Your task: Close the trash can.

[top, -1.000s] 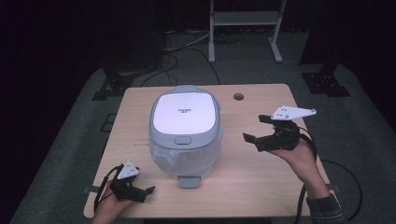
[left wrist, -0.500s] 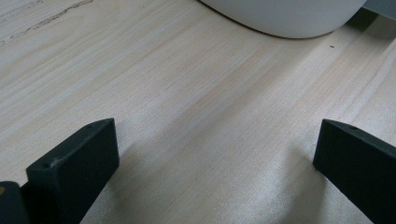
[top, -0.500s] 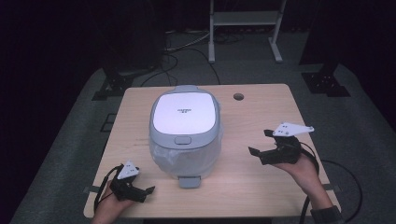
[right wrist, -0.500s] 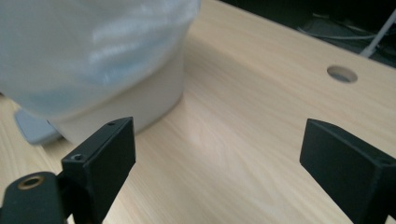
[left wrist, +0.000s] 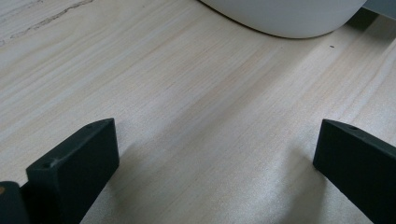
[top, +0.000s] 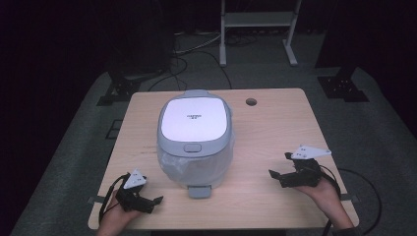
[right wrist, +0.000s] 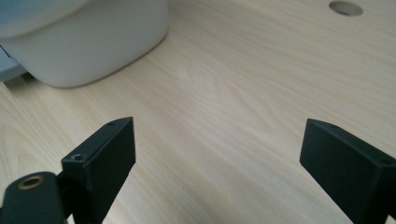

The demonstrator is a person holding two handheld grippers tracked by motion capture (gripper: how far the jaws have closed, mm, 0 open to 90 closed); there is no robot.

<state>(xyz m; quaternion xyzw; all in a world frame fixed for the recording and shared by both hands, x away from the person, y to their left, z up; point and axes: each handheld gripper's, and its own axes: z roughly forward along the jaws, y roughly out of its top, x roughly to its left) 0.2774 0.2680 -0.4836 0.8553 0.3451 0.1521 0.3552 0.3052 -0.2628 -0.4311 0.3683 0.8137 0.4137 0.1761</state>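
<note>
Light wooden table (top: 275, 128), round hole (top: 251, 102) toward 1 o'clock. White rice cooker (top: 195, 137) at centre, lid closed.

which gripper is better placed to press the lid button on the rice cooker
Probably left, narrowly. The left gripper, open and empty, sits nearer the rice cooker, whose lid button faces the person. The right gripper, also open, rests farther out toward the table's right edge.

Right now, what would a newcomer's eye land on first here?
The big white rice cooker with its lid shut, at the middle of the wooden table. Then the two hand-held grippers near the front edge: the left gripper and the right gripper, both with jaws wide open and empty.
</note>
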